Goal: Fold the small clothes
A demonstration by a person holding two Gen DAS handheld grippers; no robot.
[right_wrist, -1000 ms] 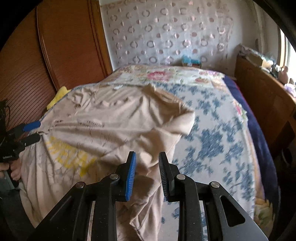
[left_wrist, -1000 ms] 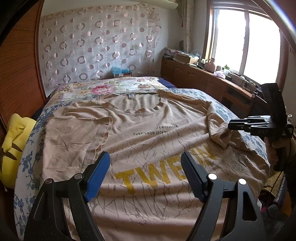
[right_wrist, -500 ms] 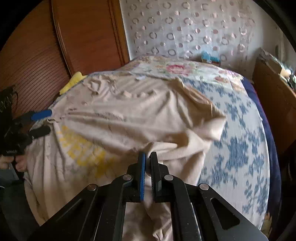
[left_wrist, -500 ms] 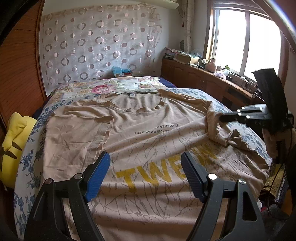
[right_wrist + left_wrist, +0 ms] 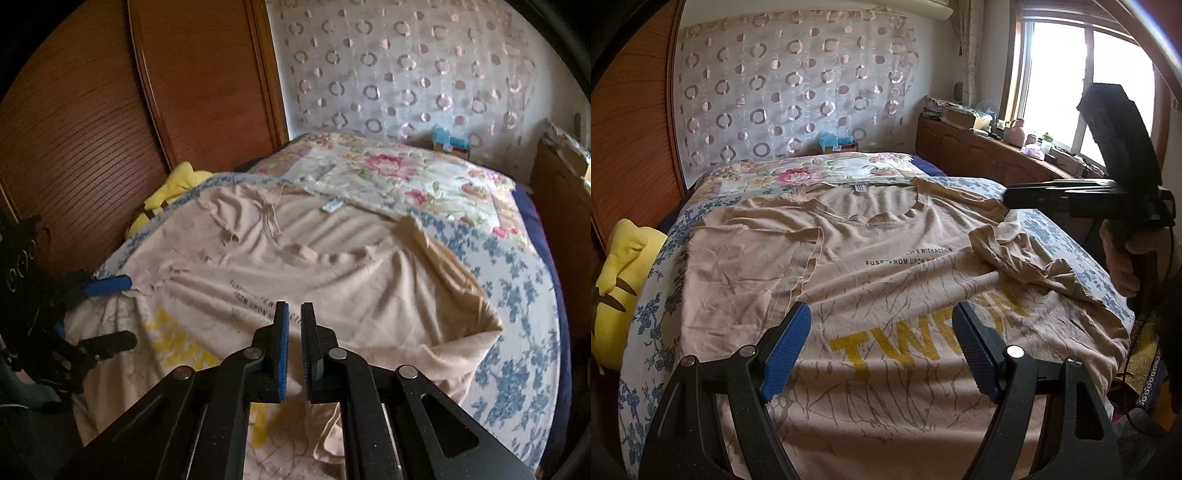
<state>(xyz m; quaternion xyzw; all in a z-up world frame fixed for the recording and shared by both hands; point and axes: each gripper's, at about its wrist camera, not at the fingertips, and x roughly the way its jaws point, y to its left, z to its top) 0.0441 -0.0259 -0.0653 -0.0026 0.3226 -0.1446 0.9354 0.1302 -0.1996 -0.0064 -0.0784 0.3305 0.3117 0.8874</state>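
A beige T-shirt (image 5: 886,266) with yellow letters lies face up on the bed, collar toward the headboard; it also shows in the right wrist view (image 5: 354,280). Its left sleeve lies flat, its right sleeve (image 5: 1008,243) is bunched. My left gripper (image 5: 881,347) is open and empty above the shirt's lower front. My right gripper (image 5: 293,332) is shut on the shirt's right sleeve fabric and lifts it above the bed; it also shows in the left wrist view (image 5: 1008,197) at the right, jaws closed.
The bed has a blue floral sheet (image 5: 517,332) and a floral pillow (image 5: 827,173) at the head. A yellow plush toy (image 5: 617,280) lies at the left edge. A wooden wardrobe (image 5: 92,122) stands left, a cluttered wooden cabinet (image 5: 990,147) right under the window.
My right gripper closed on the bunched sleeve and has lifted and carried it up and inward over the shirt. My left gripper has stayed open in place.
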